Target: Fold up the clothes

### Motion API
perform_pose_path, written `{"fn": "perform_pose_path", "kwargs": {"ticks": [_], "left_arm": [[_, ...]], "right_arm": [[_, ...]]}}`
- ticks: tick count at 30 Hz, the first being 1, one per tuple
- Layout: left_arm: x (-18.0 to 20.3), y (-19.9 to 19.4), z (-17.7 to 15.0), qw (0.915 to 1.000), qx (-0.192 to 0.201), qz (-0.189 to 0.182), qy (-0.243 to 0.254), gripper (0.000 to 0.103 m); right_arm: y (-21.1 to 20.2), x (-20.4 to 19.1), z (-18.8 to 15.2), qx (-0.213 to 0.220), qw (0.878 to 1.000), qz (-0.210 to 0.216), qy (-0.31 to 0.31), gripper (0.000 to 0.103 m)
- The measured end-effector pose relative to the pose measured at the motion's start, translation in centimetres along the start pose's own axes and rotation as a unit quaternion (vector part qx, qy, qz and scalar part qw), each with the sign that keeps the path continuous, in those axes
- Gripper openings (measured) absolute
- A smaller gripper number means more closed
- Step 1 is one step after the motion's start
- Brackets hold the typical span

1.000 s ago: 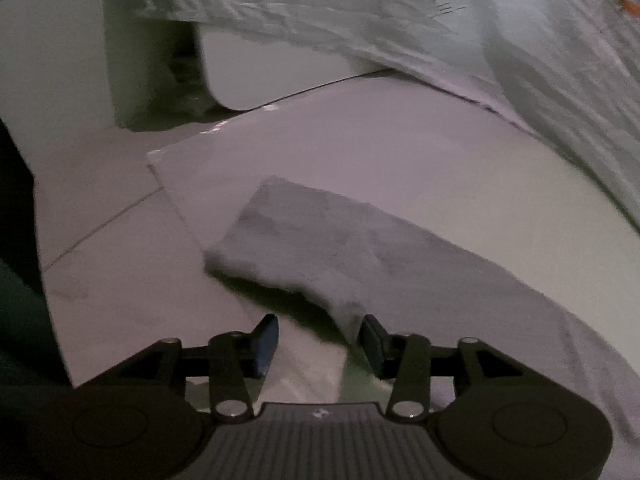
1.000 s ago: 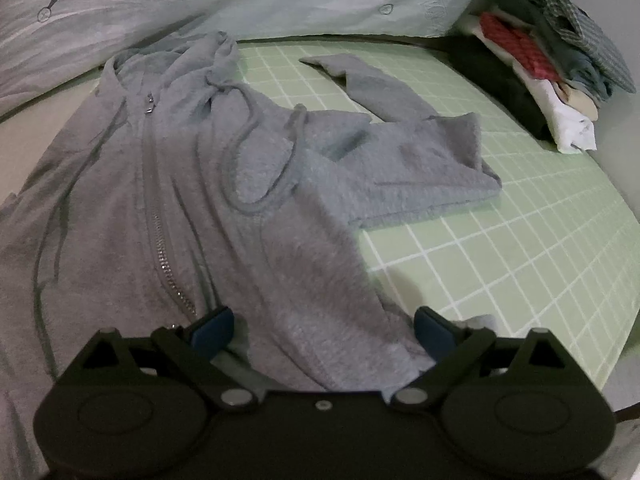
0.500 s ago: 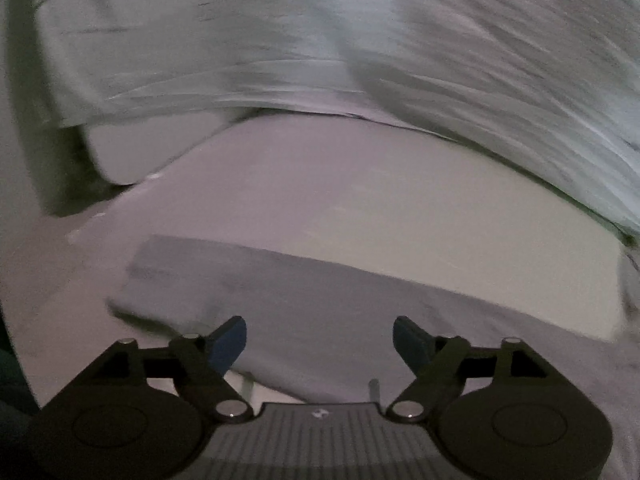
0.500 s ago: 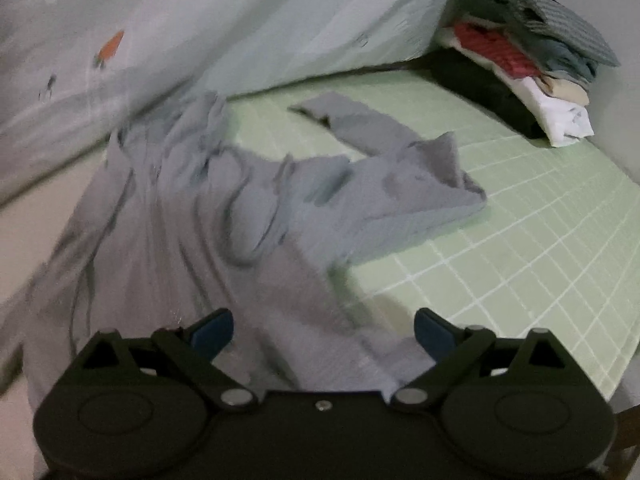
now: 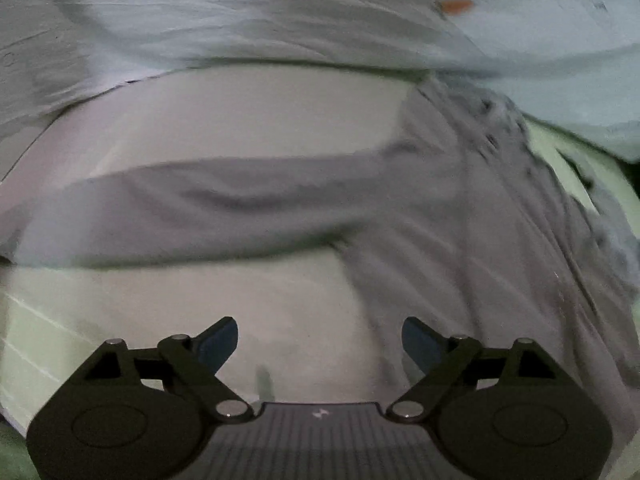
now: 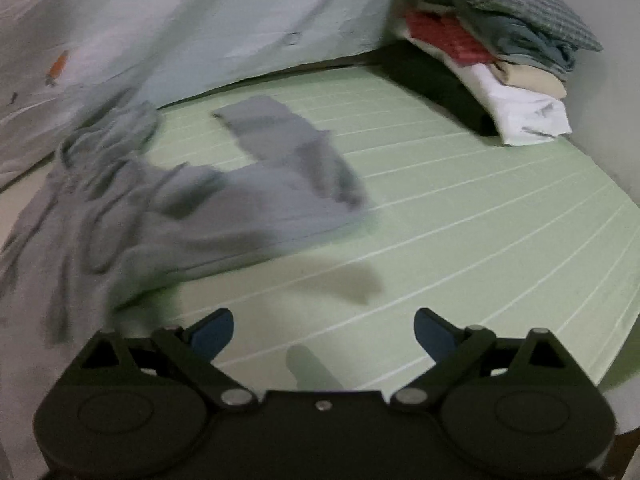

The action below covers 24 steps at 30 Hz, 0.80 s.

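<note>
Left wrist view first: your left gripper (image 5: 319, 344) has just been opening its jaws, and nothing sits between the blue pads; they hang over bare sheet, just short of the grey hoodie (image 5: 460, 240). Take that hoodie as your landmark. Its left sleeve (image 5: 192, 212) stretches out flat to the left of the body, probably laid there so it can be folded back across the chest. Beyond the hoodie lies the pale quilt (image 5: 280, 20), pushed back, it seems, to keep the working area free.

In the right wrist view, your right gripper (image 6: 323, 330) is also spread wide and empty, poised over the green checked sheet (image 6: 460, 240) to the right of the hoodie. The right sleeve (image 6: 292, 148) is bent and crumpled, so it likely needs straightening next. Far right of the hoodie, the stack of folded clothes (image 6: 500, 64) sits against the wall, out of the way.
</note>
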<state>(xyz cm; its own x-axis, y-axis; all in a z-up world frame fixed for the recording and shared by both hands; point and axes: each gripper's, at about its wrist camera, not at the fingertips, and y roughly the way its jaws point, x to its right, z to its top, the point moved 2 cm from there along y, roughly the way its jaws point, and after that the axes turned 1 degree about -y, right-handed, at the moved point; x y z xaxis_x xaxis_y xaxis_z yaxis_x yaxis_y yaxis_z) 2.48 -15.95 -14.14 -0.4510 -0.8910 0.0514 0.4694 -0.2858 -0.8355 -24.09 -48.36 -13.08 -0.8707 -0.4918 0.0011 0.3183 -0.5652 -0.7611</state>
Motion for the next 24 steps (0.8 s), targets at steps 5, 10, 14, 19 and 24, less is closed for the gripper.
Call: {"fn": "perform_pose_path", "kwargs": {"ticks": [5, 10, 14, 19, 24], "left_arm": [[4.3, -0.3, -2.8, 0.9997, -0.014, 0.004, -0.017, 0.09], [7.3, 0.2, -5.4, 0.999, -0.033, 0.026, -0.017, 0.09], [8.7, 0.8, -6.3, 0.9969, -0.051, 0.059, 0.012, 0.091], [9.7, 1.3, -6.4, 0.9949, -0.058, 0.079, 0.025, 0.098], [9.8, 1.7, -6.3, 0.9935, -0.067, 0.09, 0.02, 0.103]], "right_arm": [[2.0, 4.8, 1.8, 0.003, 1.0, 0.007, -0.006, 0.097], [4.2, 6.9, 3.2, 0.006, 0.999, 0.028, -0.033, 0.093], [5.3, 7.3, 4.1, 0.014, 0.998, 0.049, -0.029, 0.083], [7.0, 7.4, 5.5, 0.021, 0.996, 0.082, -0.006, 0.07], [9.1, 7.1, 6.7, 0.014, 0.995, 0.103, 0.003, 0.059]]}}
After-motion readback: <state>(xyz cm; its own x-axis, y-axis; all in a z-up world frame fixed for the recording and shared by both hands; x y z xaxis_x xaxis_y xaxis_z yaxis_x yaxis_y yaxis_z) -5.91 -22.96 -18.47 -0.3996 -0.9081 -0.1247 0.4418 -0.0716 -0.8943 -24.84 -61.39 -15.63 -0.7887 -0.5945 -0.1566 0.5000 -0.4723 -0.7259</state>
